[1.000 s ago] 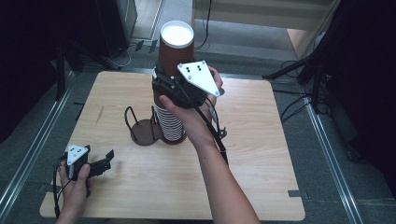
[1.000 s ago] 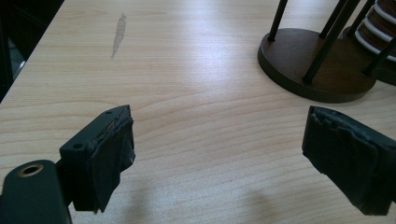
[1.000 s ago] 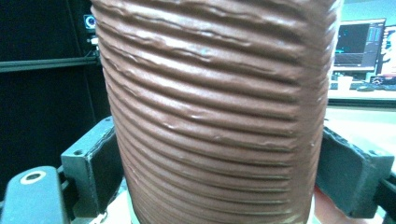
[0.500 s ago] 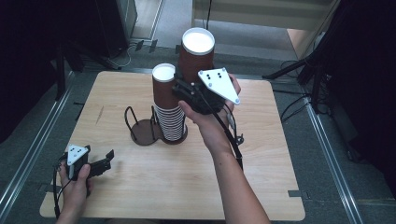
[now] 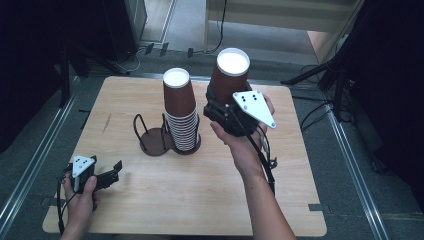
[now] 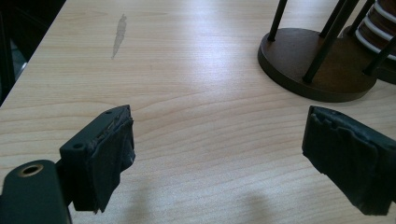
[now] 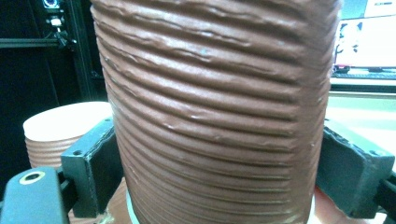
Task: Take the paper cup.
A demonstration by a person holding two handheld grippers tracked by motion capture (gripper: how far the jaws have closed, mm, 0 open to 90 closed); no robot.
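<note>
The setting is a laboratory or recording bay for manipulation work, not a home. A bare light-wood table (image 5: 165,200) stands on grey carpet flooring (image 5: 360,165) between metal floor rails (image 5: 30,175). Black stands (image 5: 330,75) and dark equipment racks (image 5: 30,60) surround the table, and loose cables (image 5: 315,110) run across the floor. In the right gripper view, a lit monitor (image 7: 364,32) and a black framework with mounted devices (image 7: 53,23) stand behind the table.
</note>
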